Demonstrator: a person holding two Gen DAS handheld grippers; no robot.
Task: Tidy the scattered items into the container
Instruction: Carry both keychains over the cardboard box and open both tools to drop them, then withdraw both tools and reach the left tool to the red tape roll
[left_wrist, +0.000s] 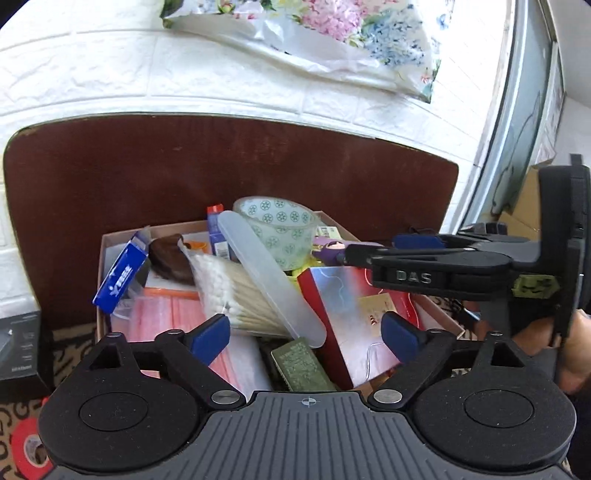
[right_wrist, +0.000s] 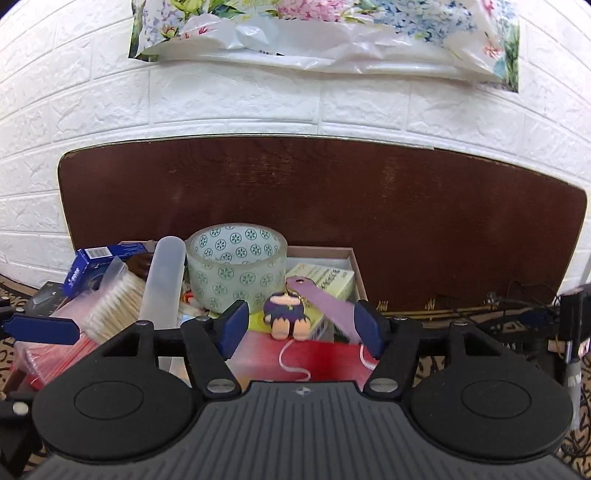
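We are holding the left gripper (left_wrist: 306, 334) with its jaws spread wide, gripping nothing, just above the near end of the shallow brown cardboard box (left_wrist: 105, 242). Between its blue pads (left_wrist: 214, 336) we are looking down on a clear bundle of cotton swabs (left_wrist: 236, 291), a long frosted plastic case (left_wrist: 273, 284) lying slantwise over it, a red and silver glossy box (left_wrist: 340, 314) and a small olive-green packet (left_wrist: 301, 363).

We are holding the right gripper (right_wrist: 301, 328) with its jaws parted too, and nothing is pressing against its pads (right_wrist: 232, 326). A small purple figurine with orange feet (right_wrist: 286, 317) is lying between them, apart from both, resting on the red box (right_wrist: 306, 360), with a lilac tag (right_wrist: 325, 308) trailing off toward the right-hand pad.

Farther out, a roll of clear tape printed with green flowers (right_wrist: 236, 266) is standing in the middle of the container, a blue carton (left_wrist: 120, 280) is leaning tilted against its left wall, and pink-red plastic sleeves (left_wrist: 162, 317) are filling its left side. The box is sitting on a patterned bench cover (left_wrist: 72, 345) before a dark brown board (right_wrist: 332, 192) and a white brick wall (right_wrist: 221, 96), where a flowered plastic bag (right_wrist: 332, 33) is hanging. A red tape roll (left_wrist: 29, 443) is lying outside the box.
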